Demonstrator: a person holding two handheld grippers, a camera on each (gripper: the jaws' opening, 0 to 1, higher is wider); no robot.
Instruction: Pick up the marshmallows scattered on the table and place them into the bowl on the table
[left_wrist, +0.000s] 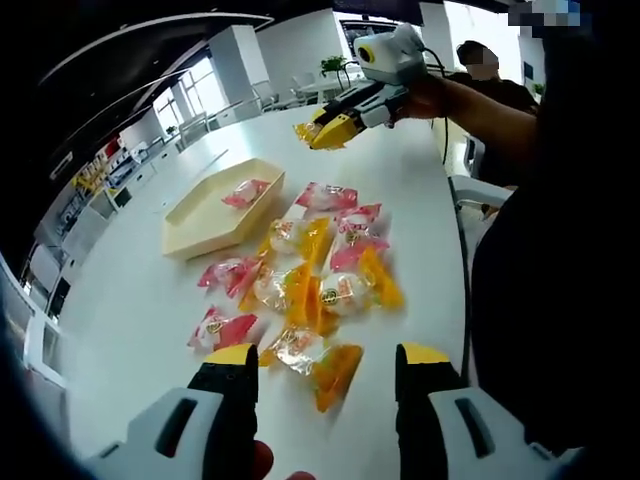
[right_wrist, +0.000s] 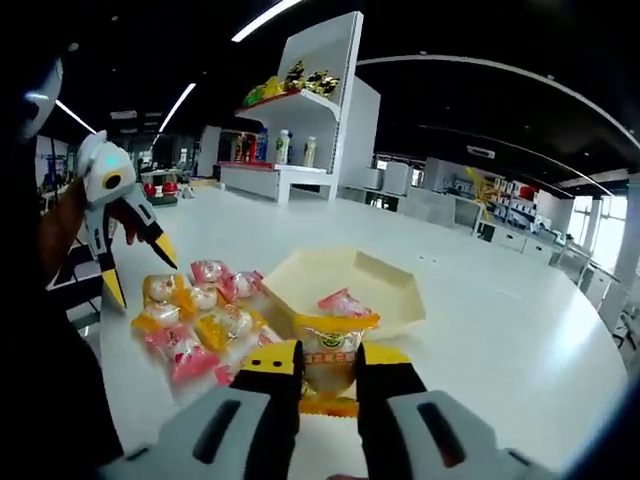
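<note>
We see a white table (left_wrist: 140, 300) carrying a shallow cream bowl (right_wrist: 395, 285), six-sided, with one pink-wrapped marshmallow (right_wrist: 343, 302) already inside it. In the left gripper view the same bowl (left_wrist: 200, 225) sits at ten o'clock from the heap of wrapped marshmallows (left_wrist: 310, 280), just beside it. The heap holds pink and orange packets lying close together, several touching or overlapping.

The right gripper (right_wrist: 330, 365) pinches an orange-edged marshmallow packet (right_wrist: 333, 350) between its jaws, the packet standing upright with its long axis running from six to twelve o'clock. In the right gripper view the bowl lies directly ahead at twelve o'clock, its near rim just beyond the held packet. We judge that the coming move is a short forward carry and a release over the bowl; the right gripper is clearly the nearer one to it.

The left gripper (left_wrist: 325, 375) has its jaws spread wide and grips nothing. It sits at the near edge of the heap, with an orange packet (left_wrist: 335, 375) lying between the jaw tips at twelve o'clock, its long axis tilted toward one o'clock.
</note>
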